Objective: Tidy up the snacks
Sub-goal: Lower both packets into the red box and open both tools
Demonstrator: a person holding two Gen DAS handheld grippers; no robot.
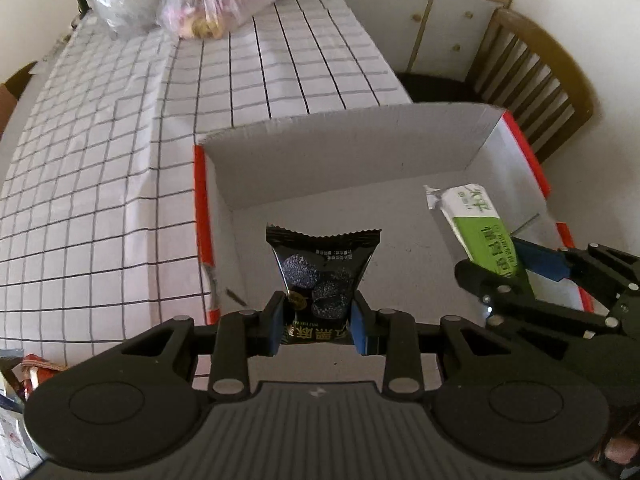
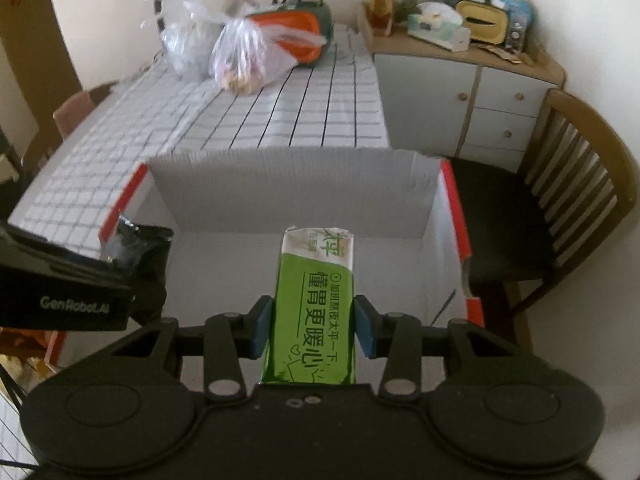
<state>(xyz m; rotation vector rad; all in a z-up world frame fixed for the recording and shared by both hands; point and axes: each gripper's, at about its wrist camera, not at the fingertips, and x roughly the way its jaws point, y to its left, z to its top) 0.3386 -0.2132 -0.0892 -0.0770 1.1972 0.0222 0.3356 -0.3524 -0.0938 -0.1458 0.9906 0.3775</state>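
Left gripper (image 1: 318, 320) jaws clamp a light, crinkly black packet (image 1: 320, 272) low down; right gripper (image 2: 314, 326) jaws pinch the slippery green pack (image 2: 316, 300) mid-length above the box (image 2: 292, 196).

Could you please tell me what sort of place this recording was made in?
Most likely a home dining area: a table with a checked tablecloth, a wooden chair beside it, and a cluttered sideboard against the wall.

Left gripper (image 1: 318, 322): my black two-finger tool, pitched steeply down, blue pads clamped.
Right gripper (image 2: 314, 326): mine too, angled down, pads clamped.
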